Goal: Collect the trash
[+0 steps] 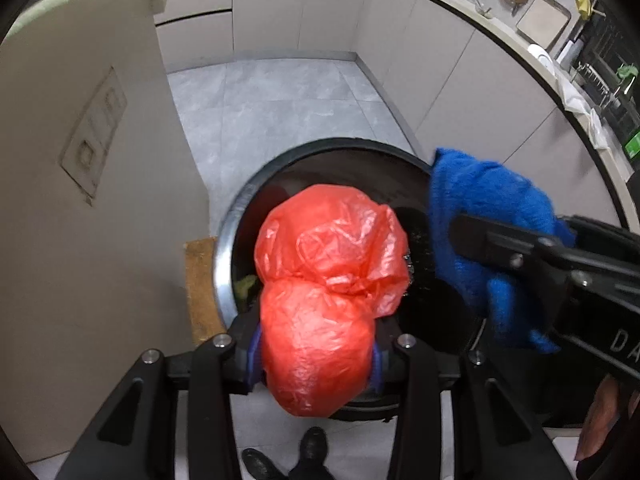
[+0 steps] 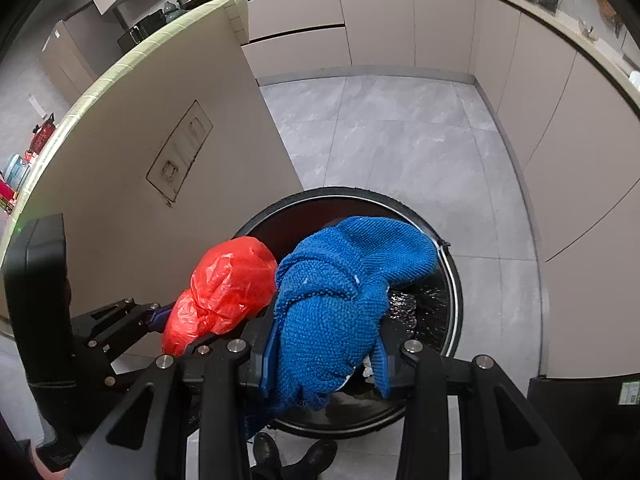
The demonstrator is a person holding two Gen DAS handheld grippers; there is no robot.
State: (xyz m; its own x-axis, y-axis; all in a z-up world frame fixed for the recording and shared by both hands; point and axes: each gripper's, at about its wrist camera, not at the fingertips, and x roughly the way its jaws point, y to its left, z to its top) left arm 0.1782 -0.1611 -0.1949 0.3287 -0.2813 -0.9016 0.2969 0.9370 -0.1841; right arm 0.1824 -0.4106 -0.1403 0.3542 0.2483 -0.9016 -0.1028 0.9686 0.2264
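My left gripper (image 1: 316, 356) is shut on a crumpled red plastic bag (image 1: 328, 280) and holds it above the open round black trash bin (image 1: 360, 152). The bag also shows in the right wrist view (image 2: 224, 288). My right gripper (image 2: 324, 364) is shut on a blue knitted cloth (image 2: 344, 288) and holds it over the same bin (image 2: 452, 280), just right of the bag. The cloth also shows in the left wrist view (image 1: 480, 216). Something green lies low inside the bin (image 1: 246, 284).
A beige island cabinet side (image 1: 80, 160) stands close on the left of the bin. Beige kitchen cabinets (image 2: 400, 20) run along the back and right, with cookware on the counter. Grey tiled floor (image 2: 380, 132) lies beyond the bin. The person's black shoes (image 1: 288, 456) stand below.
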